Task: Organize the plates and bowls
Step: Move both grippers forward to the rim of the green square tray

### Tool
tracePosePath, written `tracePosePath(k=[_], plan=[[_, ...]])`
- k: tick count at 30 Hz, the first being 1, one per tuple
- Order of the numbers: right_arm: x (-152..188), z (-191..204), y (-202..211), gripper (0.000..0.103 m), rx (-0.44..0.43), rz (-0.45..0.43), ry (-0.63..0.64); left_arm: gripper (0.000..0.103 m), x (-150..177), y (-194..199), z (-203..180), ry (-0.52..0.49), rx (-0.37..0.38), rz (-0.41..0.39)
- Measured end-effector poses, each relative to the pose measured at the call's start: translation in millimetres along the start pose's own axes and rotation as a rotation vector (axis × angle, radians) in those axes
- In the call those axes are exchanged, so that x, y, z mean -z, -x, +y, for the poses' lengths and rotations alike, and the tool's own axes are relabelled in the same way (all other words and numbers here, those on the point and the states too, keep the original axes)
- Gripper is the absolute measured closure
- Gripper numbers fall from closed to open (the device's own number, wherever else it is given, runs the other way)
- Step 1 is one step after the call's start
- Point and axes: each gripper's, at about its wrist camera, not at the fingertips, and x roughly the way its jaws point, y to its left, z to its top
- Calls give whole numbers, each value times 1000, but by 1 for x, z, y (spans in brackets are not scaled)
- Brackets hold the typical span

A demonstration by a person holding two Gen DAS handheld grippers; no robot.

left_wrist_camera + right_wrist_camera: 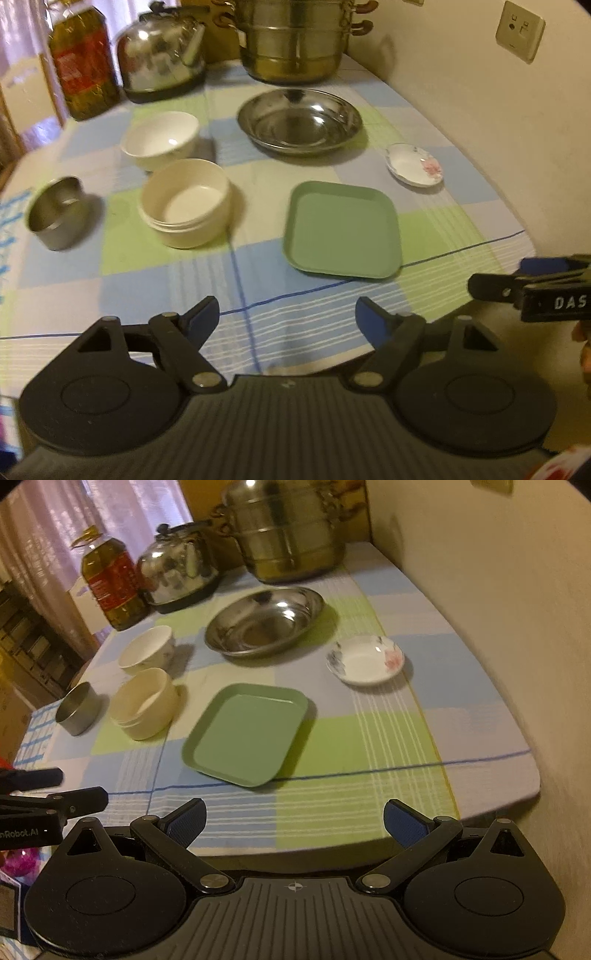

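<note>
Checked tablecloth [258, 280] bears a square green plate [341, 230]; both grippers [287, 314] [294, 821] gape wide, empty.

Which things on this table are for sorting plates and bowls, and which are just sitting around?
For the job: green square plate, steel basin, flowered saucer, white bowl, cream container, steel cup.
Just there: oil bottle, kettle, steamer pot.

Green tray [245, 734] lies beyond the right gripper [293, 823] (jaws wide, empty).
</note>
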Motion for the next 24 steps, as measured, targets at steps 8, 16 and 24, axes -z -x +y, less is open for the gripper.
tracePosePath(k=[8,16,24], plan=[[7,-15,-33,23,-11,49,-69,31,-4,-44,5,-31,-6,9],[-5,-22,-45,22,-92,-23,-232,40,-26,-79,6,-88,57,25],[-25,-9,-73,29,-26,-7,-220,40,-50,-104,13,-116,98,16]])
